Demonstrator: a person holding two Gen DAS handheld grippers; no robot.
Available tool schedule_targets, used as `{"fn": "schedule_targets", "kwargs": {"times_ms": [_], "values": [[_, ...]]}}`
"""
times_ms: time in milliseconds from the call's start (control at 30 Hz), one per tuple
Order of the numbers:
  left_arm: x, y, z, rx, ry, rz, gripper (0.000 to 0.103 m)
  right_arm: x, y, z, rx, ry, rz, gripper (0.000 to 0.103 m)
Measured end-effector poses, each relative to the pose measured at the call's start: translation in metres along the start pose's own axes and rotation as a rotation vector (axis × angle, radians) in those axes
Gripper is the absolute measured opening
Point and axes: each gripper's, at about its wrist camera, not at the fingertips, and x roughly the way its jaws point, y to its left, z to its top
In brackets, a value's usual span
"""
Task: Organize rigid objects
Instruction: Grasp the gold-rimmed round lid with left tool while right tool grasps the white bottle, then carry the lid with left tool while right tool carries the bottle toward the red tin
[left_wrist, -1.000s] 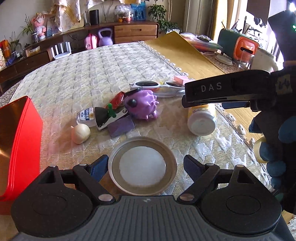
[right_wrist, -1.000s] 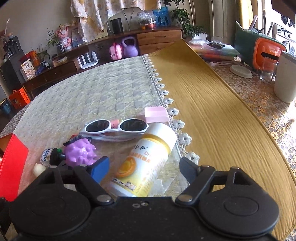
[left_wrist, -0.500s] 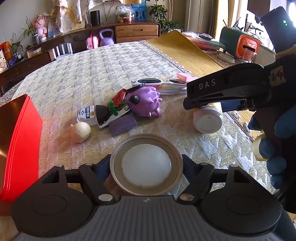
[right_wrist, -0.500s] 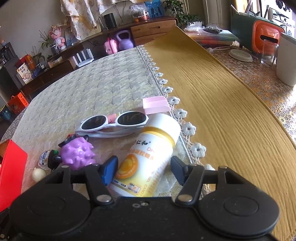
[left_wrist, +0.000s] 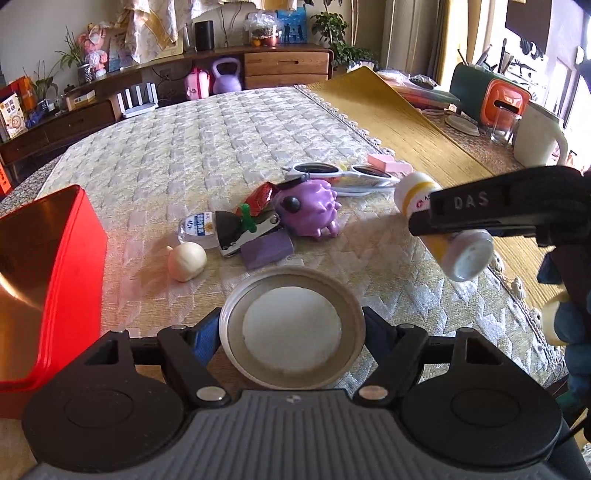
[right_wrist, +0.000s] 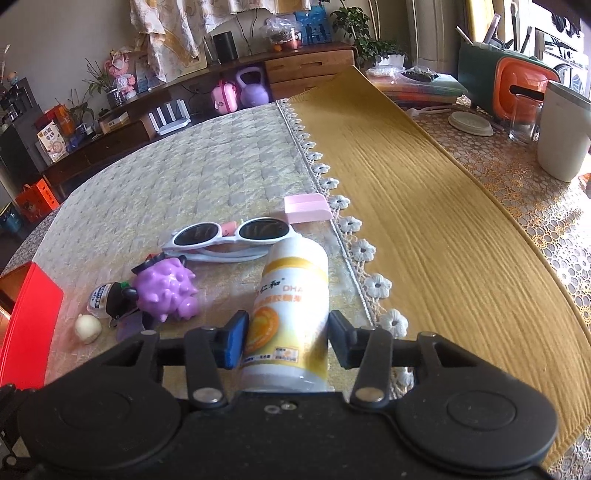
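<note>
Left gripper (left_wrist: 291, 328): jaws wide, pads clasping the round lid (left_wrist: 291, 328).
Right gripper (right_wrist: 288, 338): jaws closing, gripping the raised white bottle (right_wrist: 290, 310).

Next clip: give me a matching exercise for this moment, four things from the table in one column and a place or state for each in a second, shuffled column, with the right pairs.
Things:
1. yellow-and-white bottle
2. round lid
3. sunglasses
4. red box

Places or states:
A. at the far left edge of the table
B. lying beside the pink block
C. between the right claw's pads
D. between the left claw's pads

Pairs: 1-C, 2-D, 3-B, 4-A
</note>
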Motion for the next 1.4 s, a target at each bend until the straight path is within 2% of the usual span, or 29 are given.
{"fn": "schedule_targets", "kwargs": {"times_ms": [267, 467, 800, 1133, 1400], "values": [[-0.019, 0.013, 0.001, -0.062, -0.013, 0.012, 0.077, -0.034, 0.012, -0.01, -0.06, -0.033, 0.028, 0.044], [-0.044, 0.028, 0.006, -0.108, -0.052, 0.016, 0.077, -0.057, 0.022, -0.013, -0.082, -0.056, 0.056, 0.044], [-0.092, 0.067, 0.017, -0.157, -0.096, 0.044, 0.077, -0.093, 0.068, -0.011, -0.176, -0.111, 0.15, 0.044], [-0.116, 0.131, 0.024, -0.213, -0.1, 0.132, 0.077, -0.101, 0.128, -0.012, -0.28, -0.121, 0.244, 0.044], [-0.105, 0.184, 0.031, -0.254, -0.068, 0.2, 0.077, -0.095, 0.181, -0.018, -0.387, -0.121, 0.285, 0.044]]}}
